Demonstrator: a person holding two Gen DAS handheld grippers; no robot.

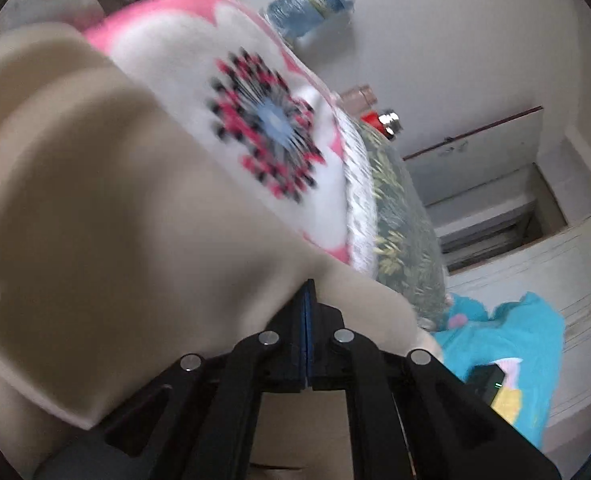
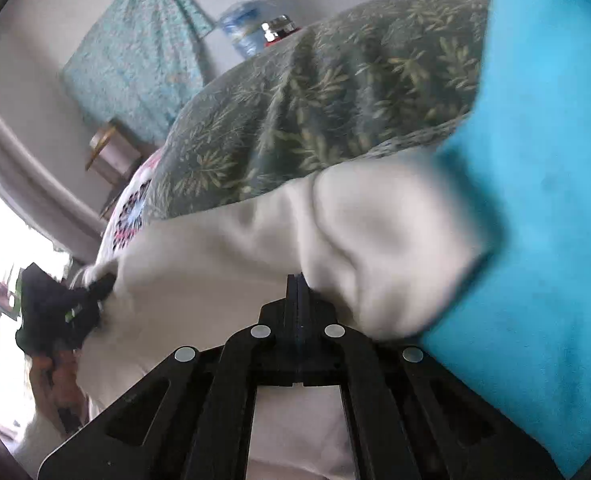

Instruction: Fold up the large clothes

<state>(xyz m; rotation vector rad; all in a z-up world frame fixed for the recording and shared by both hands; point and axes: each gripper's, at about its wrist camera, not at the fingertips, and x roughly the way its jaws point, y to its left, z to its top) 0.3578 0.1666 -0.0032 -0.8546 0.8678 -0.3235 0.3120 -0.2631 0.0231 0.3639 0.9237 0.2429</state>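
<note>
Left wrist view: beige garment (image 1: 107, 216) fills left and centre, draped over pink-and-white cover with dark floral medallion (image 1: 265, 126). Left gripper (image 1: 308, 292) jaws pressed together, tips at cloth edge — pinching beige fabric. Green leaf-print bedding (image 1: 403, 236) to right, turquoise cloth (image 1: 507, 344) lower right.

Right wrist view: other gripper's black body at far left, against garment edge. Same pale garment (image 2: 223, 256) bunched at centre. Right gripper (image 2: 296, 282) jaws fully closed — whether fabric caught, cannot tell. Turquoise cloth fills right.
</note>
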